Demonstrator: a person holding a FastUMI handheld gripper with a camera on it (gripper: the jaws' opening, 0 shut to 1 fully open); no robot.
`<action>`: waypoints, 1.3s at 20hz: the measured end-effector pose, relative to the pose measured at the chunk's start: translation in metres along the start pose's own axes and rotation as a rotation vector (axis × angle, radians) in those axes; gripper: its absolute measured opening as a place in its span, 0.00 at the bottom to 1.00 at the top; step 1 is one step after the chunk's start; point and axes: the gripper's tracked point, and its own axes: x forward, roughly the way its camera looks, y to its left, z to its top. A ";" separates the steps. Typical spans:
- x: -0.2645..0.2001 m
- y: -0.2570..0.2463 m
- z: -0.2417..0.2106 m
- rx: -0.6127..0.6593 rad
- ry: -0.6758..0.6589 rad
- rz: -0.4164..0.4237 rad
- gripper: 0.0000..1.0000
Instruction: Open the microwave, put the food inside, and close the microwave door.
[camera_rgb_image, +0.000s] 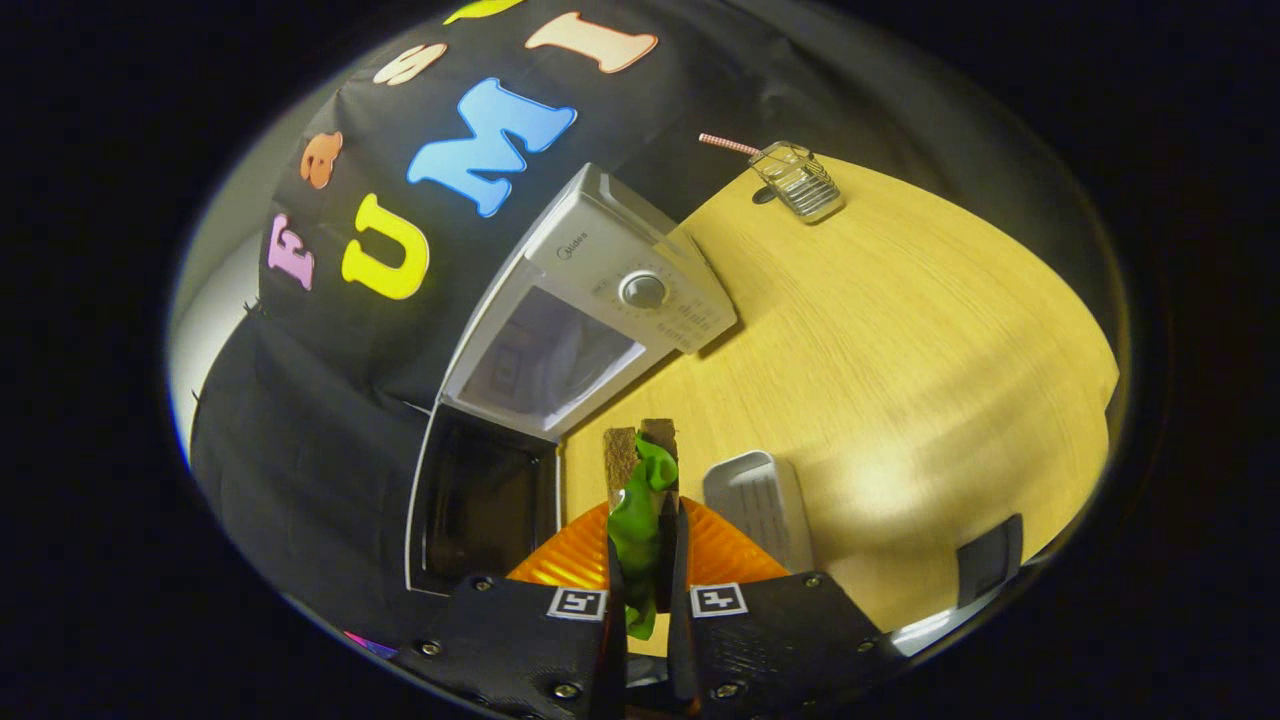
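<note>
**Sandwich clamped in the fingers, microwave door open ahead**

Your gripper (645, 560) is closed on the food: both fingers press against a toy sandwich (642, 500), with brown bread slices on either side and a green leafy filling squeezed between them. The sandwich stands on edge between the fingers and sticks out a little beyond the tips. Some of the green filling hangs down into the narrow gap near the base of the fingers.

Right under and behind the sandwich you see an orange ribbed plate (720, 555), its rim fanning out to both sides of the fingers. Just to the right of the plate lies a small white tray (760, 495) on the wooden table (900, 340).

The white microwave (600, 290) sits farther away and to the left, close to the black cloth wall. Its door (470, 505) is swung open and hangs to the near left, with its dark window facing you, so the pale cavity is exposed. The round knob (643, 290) sits on the control panel to the right of the cavity. The sandwich is outside the microwave, near the right of the open door.

At the far right of the table rests a small wire basket (797, 180) with a striped pink straw (728, 144) poking out to the left.
</note>
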 end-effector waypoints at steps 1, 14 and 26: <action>0.007 0.006 0.001 0.023 -0.006 0.016 0.16; 0.141 0.078 0.036 0.387 -0.204 0.187 0.16; 0.289 0.098 0.081 0.691 -0.479 0.175 0.16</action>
